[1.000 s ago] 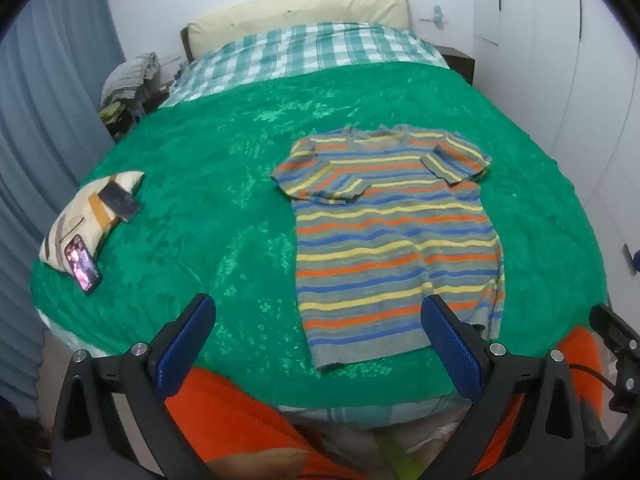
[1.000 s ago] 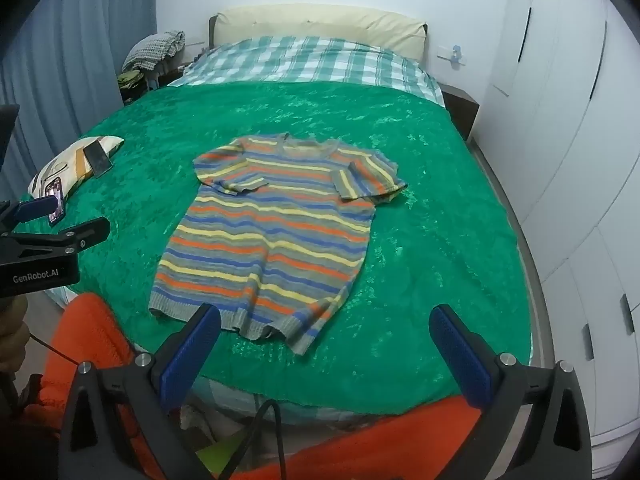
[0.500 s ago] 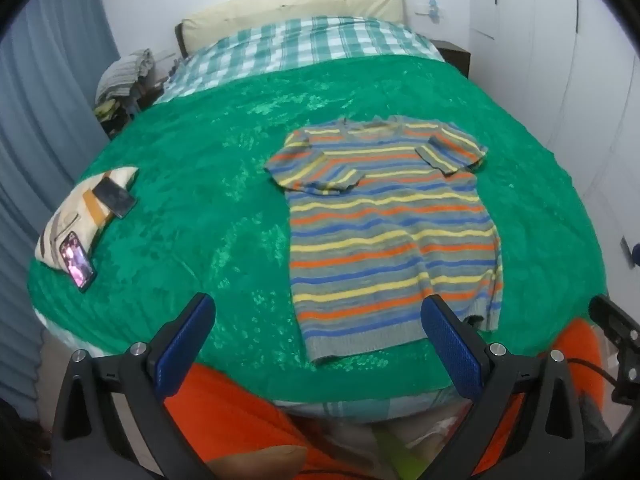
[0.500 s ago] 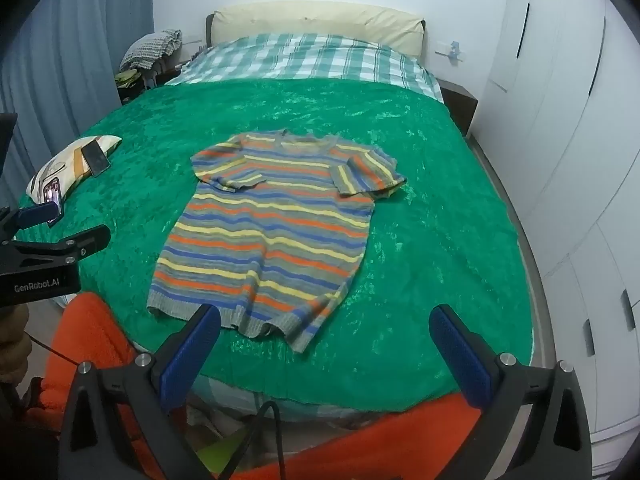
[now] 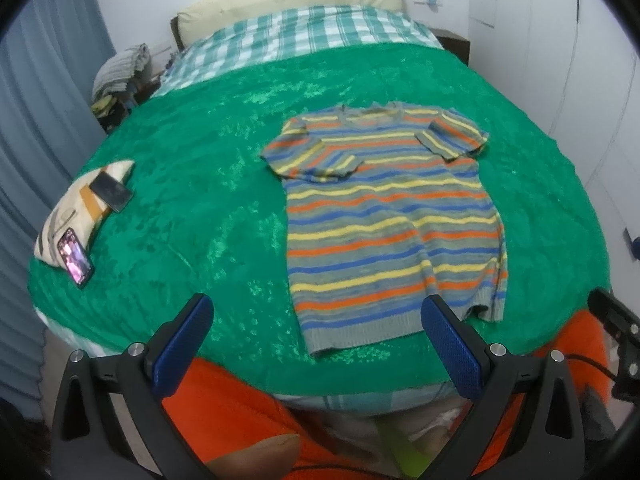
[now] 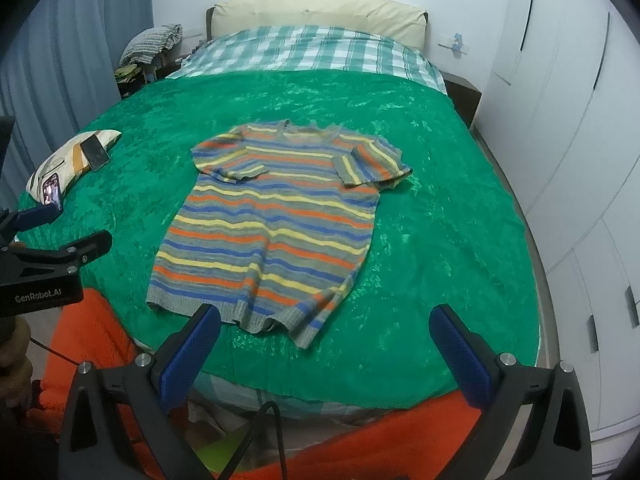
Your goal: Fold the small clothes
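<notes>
A small striped knit T-shirt point(image 5: 392, 216) point(image 6: 276, 224) in grey, yellow, orange and blue lies flat on the green bedspread point(image 5: 208, 184) point(image 6: 440, 220), collar toward the headboard, both short sleeves folded in over the chest. My left gripper point(image 5: 316, 312) is open and held off the foot of the bed, just short of the shirt's hem. My right gripper point(image 6: 324, 320) is open too, near the hem's right corner, with nothing between its fingers. The left gripper's body point(image 6: 44, 264) shows at the left edge of the right wrist view.
A patterned cushion point(image 5: 80, 208) point(image 6: 68, 160) with two phones on it lies at the bed's left edge. Plaid sheet point(image 5: 304, 36) and cream headboard at the far end. White wardrobe doors point(image 6: 580, 120) run along the right. Orange fabric point(image 5: 224, 412) covers the person's legs below.
Both grippers have edged slightly forward toward the bed, so the shirt sits a little nearer and lower in view. Their fingers stay open, and the shirt has not moved.
</notes>
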### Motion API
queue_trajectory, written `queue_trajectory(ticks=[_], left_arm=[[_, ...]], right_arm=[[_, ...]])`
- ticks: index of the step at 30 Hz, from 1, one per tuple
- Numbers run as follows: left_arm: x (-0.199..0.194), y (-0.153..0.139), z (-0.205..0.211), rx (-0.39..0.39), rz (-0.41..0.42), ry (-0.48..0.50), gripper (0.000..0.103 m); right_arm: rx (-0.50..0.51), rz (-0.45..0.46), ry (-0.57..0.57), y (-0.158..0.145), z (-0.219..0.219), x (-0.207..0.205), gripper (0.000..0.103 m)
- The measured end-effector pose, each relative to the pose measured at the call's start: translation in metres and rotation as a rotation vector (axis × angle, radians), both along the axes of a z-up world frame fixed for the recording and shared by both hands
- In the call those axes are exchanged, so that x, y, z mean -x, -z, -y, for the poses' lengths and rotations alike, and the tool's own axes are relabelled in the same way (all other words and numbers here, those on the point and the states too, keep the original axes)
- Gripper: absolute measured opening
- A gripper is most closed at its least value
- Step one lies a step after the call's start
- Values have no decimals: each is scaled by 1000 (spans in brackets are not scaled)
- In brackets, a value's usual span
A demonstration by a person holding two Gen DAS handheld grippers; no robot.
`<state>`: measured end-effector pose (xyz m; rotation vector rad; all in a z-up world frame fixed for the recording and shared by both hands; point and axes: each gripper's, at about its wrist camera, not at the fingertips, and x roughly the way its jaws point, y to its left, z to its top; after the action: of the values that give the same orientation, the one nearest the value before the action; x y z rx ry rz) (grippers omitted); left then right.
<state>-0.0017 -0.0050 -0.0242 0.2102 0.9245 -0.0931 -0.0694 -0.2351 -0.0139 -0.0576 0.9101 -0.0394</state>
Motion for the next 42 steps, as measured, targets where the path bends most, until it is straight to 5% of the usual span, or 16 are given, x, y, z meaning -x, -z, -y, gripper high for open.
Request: queue_trajectory(ticks=[29, 42], left_arm=[[0, 10, -2, -25, -30, -2, 103], [-7, 14, -20, 48, -58, -15, 103]], right_arm=[[7, -25, -4, 8, -3, -3, 103], [-5, 4, 11, 6, 3, 2, 103]])
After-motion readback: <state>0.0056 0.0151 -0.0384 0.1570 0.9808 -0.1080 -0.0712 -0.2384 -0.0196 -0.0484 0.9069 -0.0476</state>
